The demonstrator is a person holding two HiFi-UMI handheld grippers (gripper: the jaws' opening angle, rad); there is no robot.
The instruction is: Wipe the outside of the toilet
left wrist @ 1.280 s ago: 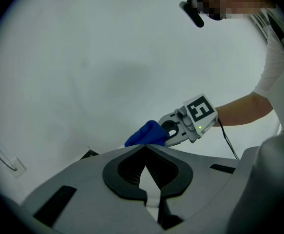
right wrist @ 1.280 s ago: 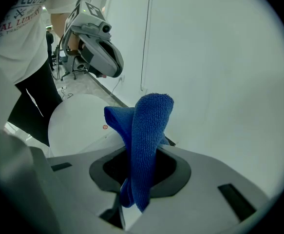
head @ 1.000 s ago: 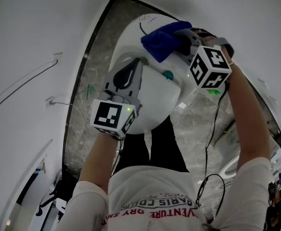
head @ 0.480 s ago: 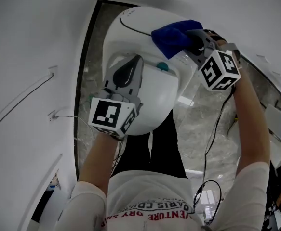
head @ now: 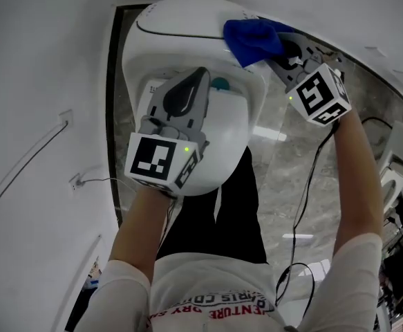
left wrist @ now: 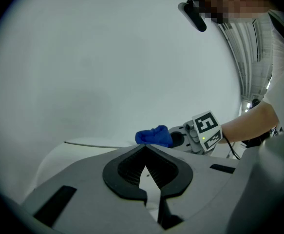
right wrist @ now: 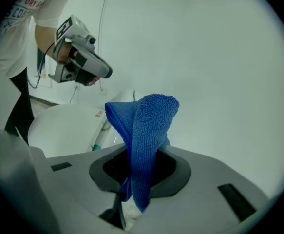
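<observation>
Toilet (head: 180,23): white, lid (head: 225,140) down, glossy hard shell. Judged rigid, slick and fixed in place, so it needs no holding.

Left claw (head: 199,76): jaws together with nothing between them, poised over the middle of the lid. Cannot tell whether it touches the lid.

Right claw (head: 278,41): clamped on the blue cloth (head: 251,37) at the toilet's far right edge, beside the wall (head: 42,47).

Cloth: soft, light terry, folded over and sticking out past the jaw tips. It is limp, so I judge it will drag and bunch on the glaze. Best held by the bunched fold, leaving a free pad to press on the shell.
</observation>
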